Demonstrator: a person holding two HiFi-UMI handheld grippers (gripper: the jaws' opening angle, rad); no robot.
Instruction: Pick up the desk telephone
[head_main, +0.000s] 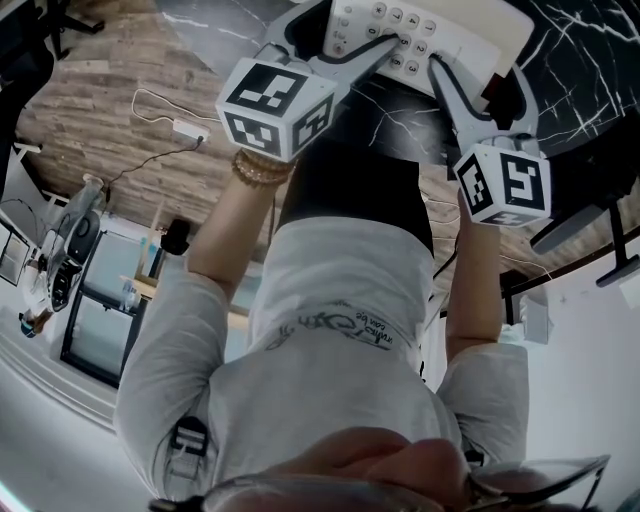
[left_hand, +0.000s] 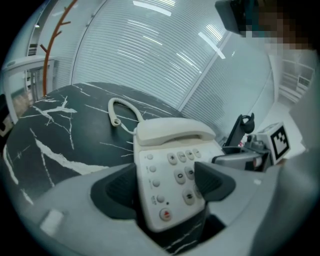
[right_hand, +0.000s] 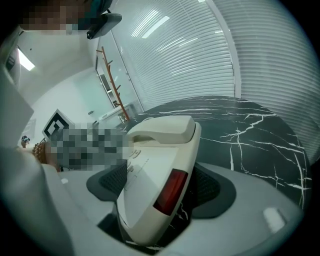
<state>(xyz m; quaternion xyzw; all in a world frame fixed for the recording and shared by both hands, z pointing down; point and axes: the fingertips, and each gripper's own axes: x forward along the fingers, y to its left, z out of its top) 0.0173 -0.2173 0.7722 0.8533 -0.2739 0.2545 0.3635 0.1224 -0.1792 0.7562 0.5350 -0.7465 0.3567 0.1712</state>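
Note:
A cream desk telephone (head_main: 478, 30) lies on the black marble table (head_main: 585, 55), with its handset (left_hand: 172, 131) on the cradle and a coiled cord (left_hand: 120, 107) trailing behind. My left gripper (head_main: 345, 35) straddles the keypad side. In the left gripper view (left_hand: 165, 182) one pad lies against the phone's left edge and the other rests on the keys. My right gripper (head_main: 475, 80) holds the phone's other side. In the right gripper view (right_hand: 160, 187) both pads sit against the phone (right_hand: 160, 150), whose red panel faces the camera.
The table edge runs just in front of the person's body. Below it is a wooden floor with a white cable and power strip (head_main: 185, 128). A black stand (left_hand: 241, 127) rises beyond the phone. An orange coat rack (left_hand: 55, 30) stands far left by the blinds.

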